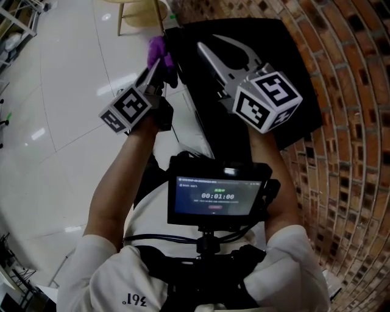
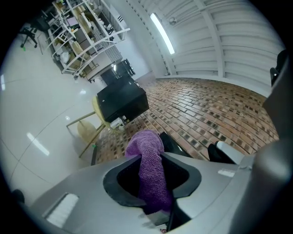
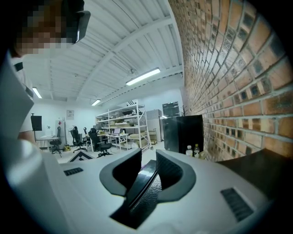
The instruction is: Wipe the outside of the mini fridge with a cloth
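The black mini fridge (image 1: 256, 67) stands against the brick wall, seen from above. A purple cloth (image 1: 157, 49) hangs at its left top edge, with my left gripper (image 1: 159, 64) shut on it. In the left gripper view the cloth (image 2: 149, 169) fills the gap between the jaws and bulges out past the left gripper (image 2: 151, 185), with a sliver of the fridge (image 2: 173, 144) behind it. My right gripper (image 1: 207, 41) lies over the fridge top. In the right gripper view a black fridge panel edge (image 3: 142, 183) runs between the jaws of the right gripper (image 3: 147, 171), which close on it.
A brick wall (image 1: 341, 152) runs along the right. A yellow stool (image 1: 137, 15) stands beyond the fridge, and it carries a black box (image 2: 121, 103). White shelving (image 3: 121, 128), office chairs and a tall black cabinet (image 3: 183, 132) stand across the glossy white floor (image 1: 55, 109).
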### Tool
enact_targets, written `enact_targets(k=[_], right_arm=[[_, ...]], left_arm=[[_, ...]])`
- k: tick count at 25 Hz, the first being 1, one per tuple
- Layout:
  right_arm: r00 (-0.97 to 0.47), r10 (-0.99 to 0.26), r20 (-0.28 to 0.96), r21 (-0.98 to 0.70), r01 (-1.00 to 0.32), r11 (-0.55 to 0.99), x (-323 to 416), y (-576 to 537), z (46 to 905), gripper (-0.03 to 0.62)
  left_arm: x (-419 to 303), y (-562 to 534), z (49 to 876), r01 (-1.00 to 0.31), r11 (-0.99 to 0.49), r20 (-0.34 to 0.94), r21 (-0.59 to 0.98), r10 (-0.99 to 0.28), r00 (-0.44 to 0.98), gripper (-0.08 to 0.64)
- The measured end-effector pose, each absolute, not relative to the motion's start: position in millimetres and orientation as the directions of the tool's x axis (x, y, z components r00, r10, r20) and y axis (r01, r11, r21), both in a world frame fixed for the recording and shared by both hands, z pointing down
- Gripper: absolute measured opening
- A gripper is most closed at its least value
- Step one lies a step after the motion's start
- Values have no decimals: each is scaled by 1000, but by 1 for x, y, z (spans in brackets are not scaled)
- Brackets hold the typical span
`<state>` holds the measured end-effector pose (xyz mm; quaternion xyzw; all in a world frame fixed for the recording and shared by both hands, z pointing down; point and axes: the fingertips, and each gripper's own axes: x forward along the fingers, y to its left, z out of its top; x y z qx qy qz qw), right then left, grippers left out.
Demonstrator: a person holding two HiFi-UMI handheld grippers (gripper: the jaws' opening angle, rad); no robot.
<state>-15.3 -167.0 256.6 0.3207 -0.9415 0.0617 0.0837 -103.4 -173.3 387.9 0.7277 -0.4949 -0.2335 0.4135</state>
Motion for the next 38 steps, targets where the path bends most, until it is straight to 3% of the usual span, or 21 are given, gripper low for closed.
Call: enact_targets(k=[38], right_arm=[[-788, -584, 195, -60, -604, 795, -17, -159, 246, 91]], left_arm=[[-103, -166, 561, -633, -19, 288, 774, -879, 379, 114]])
